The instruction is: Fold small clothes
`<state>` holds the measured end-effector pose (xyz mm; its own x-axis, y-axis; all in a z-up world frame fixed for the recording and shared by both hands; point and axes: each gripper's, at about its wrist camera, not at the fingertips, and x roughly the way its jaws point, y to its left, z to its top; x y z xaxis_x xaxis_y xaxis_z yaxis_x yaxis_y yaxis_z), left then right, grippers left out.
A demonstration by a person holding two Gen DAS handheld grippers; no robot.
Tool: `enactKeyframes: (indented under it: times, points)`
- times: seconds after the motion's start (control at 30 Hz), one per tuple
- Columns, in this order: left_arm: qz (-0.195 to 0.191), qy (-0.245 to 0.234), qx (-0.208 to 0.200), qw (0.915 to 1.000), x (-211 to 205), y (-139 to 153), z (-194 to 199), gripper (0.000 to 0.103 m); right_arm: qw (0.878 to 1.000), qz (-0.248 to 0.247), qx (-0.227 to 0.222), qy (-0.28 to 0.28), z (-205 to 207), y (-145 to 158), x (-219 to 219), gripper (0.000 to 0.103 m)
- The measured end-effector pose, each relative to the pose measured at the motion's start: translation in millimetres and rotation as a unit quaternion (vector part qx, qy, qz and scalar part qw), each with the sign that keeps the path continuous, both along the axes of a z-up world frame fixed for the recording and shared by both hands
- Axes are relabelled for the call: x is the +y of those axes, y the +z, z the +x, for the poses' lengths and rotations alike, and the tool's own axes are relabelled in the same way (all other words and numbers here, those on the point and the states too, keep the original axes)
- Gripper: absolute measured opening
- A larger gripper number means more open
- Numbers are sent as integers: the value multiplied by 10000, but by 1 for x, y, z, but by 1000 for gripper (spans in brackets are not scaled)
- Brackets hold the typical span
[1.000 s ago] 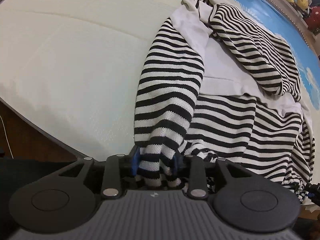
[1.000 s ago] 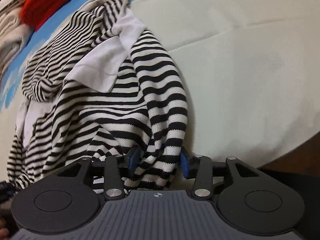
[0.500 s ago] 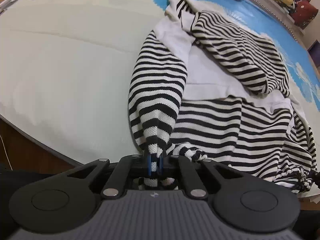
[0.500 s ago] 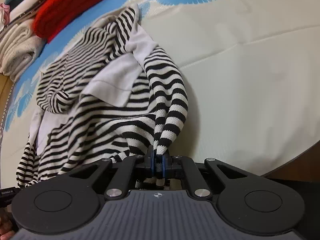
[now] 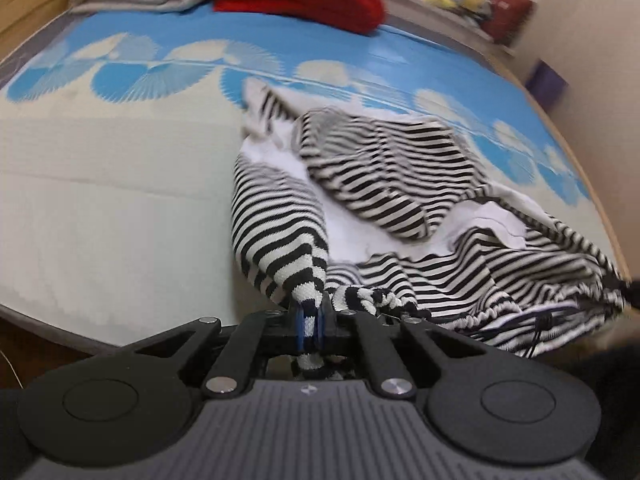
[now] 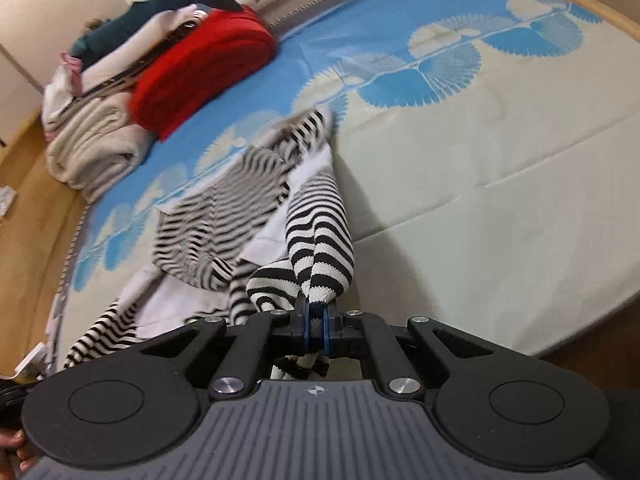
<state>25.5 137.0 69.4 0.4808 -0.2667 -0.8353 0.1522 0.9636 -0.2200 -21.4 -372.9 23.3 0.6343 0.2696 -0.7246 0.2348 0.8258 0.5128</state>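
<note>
— Knitted stripes, black and white: the striped top lies crumpled on the bed, close to the near edge. How are the grippers set?

— The left gripper has its jaws closed tight on a bunched end of the knit. The right gripper is the same — jaws pinched narrow on another striped fold.

— How will the cloth handle?

— Soft and limp, I'd judge. It sags and twists between the two holds, so it wants taking by corners or hems and spreading flat.

— Room to work?

— Plenty of bare mattress beside the top on one side. Beyond it, well apart, sit a red folded garment and a cream blanket. The near bed edge is the risk, since fabric could slide off.
</note>
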Motion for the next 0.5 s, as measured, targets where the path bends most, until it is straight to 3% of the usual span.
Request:
enactKeyframes:
  times: [0.17,0.27,0.37,0.5]
  points:
    - [-209,-288,-77,9993,12,35,-41,6,9998,103,-43,152,-49,35,-2,5]
    - [-350,-251,-116,9990,19,46,-45,6,9996,199,-147,140,-56,46,-2,5]
    - [-319,-191,-191,9991,17,44,-23,6,9995,132,-246,139,-35,46,0,5]
    - [-246,17,-237,9994,10,27,46,6,9995,41,-308,53,27,31,0,5]
